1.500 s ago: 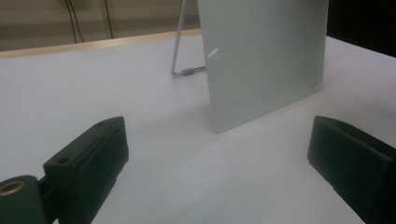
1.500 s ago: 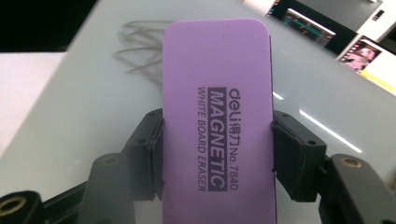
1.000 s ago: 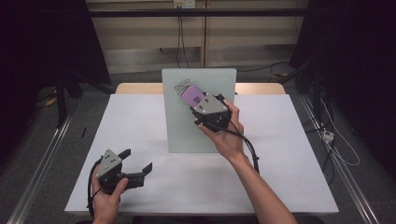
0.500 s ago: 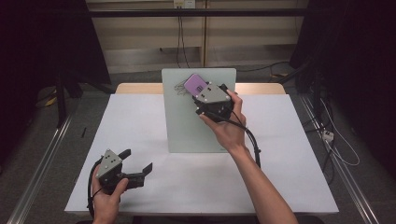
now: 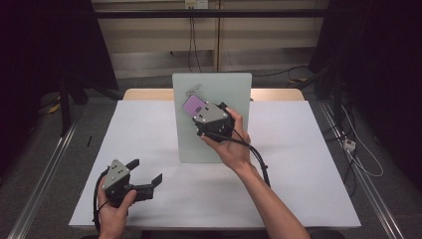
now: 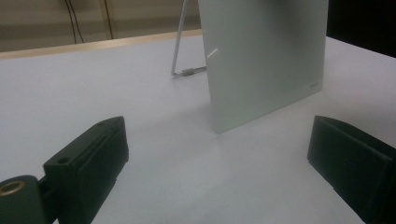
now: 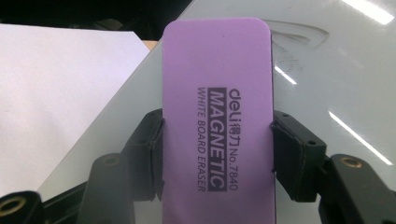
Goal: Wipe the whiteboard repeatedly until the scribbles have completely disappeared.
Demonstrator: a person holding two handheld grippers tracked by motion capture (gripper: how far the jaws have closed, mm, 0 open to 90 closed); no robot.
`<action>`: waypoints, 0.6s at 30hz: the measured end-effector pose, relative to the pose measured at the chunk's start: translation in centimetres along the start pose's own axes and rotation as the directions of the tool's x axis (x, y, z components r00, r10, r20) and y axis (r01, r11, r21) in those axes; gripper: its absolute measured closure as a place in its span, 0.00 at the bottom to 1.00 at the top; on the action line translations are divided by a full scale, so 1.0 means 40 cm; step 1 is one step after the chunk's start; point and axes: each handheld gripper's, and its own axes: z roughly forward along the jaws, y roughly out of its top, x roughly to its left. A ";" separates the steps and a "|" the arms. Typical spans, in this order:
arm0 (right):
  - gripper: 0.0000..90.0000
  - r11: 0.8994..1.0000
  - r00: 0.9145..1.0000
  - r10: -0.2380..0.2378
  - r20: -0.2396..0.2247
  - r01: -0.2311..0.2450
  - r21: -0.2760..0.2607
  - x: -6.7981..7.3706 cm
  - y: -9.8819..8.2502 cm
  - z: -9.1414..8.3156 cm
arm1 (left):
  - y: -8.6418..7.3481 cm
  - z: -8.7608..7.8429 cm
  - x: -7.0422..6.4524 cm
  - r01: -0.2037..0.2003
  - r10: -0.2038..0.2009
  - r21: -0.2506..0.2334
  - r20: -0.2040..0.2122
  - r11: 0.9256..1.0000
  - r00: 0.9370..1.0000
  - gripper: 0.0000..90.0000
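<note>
A small whiteboard (image 5: 219, 94) stands upright on the table's middle, with dark scribbles (image 5: 191, 89) near its top left. My right gripper (image 5: 195, 110) is shut on a purple whiteboard eraser (image 5: 194, 105), held against the board just below the scribbles. In the right gripper view the eraser (image 7: 217, 121) sits between both jaws, its printed back facing the camera, with scribble marks (image 7: 299, 35) on the board above right. My left gripper (image 5: 145, 175) rests open at the table's front left, nothing between its jaws. The left gripper view looks across at the whiteboard (image 6: 266, 56) and its wire stand (image 6: 180, 56).
The white table (image 5: 308, 149) has bare room on both sides of the board. Its wooden far edge (image 5: 149, 93) shows behind the board. Cables (image 5: 348, 139) lie on the floor to the right, and a metal rail (image 5: 45, 169) runs along the left.
My right gripper has carried the eraser up and left across the board toward the scribbles. The left gripper has stayed in place, open.
</note>
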 end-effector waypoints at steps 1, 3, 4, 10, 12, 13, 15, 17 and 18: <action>0.46 1.000 1.000 0.005 0.003 -0.005 -0.005 -0.005 0.001 -0.002 | 0.000 0.000 0.000 0.000 0.000 -0.002 -0.001 1.000 1.000 0.06; 0.46 1.000 1.000 0.024 0.013 -0.023 -0.016 -0.020 0.003 -0.008 | 0.001 -0.001 0.000 -0.004 0.004 -0.002 -0.003 1.000 1.000 0.06; 0.46 0.999 0.999 0.037 0.020 -0.036 -0.023 -0.031 0.005 -0.013 | 0.000 -0.001 0.000 -0.001 0.001 -0.003 -0.004 1.000 1.000 0.06; 0.46 0.996 0.995 0.074 0.069 -0.071 -0.045 -0.091 0.020 -0.037 | 0.000 0.000 0.000 0.000 0.000 0.003 -0.004 1.000 1.000 0.06; 0.46 0.996 0.994 0.076 0.074 -0.072 -0.047 -0.101 0.028 -0.039 | 0.000 0.001 0.000 -0.005 0.005 0.003 -0.003 1.000 1.000 0.06; 0.46 0.996 0.994 0.074 0.077 -0.070 -0.046 -0.102 0.032 -0.037 | 0.001 0.002 -0.001 -0.005 0.005 0.003 -0.001 1.000 1.000 0.06; 0.46 0.998 0.994 0.062 0.085 -0.059 -0.039 -0.096 0.038 -0.033 | 0.000 0.003 -0.002 -0.001 0.001 0.002 0.001 1.000 1.000 0.06; 0.46 0.998 0.995 0.056 0.084 -0.054 -0.037 -0.087 0.041 -0.027 | 0.000 0.003 -0.002 0.000 0.000 0.002 0.001 1.000 1.000 0.06; 0.46 0.998 0.996 0.054 0.078 -0.051 -0.034 -0.080 0.042 -0.024 | 0.000 0.002 -0.001 -0.002 0.002 0.004 0.000 1.000 1.000 0.06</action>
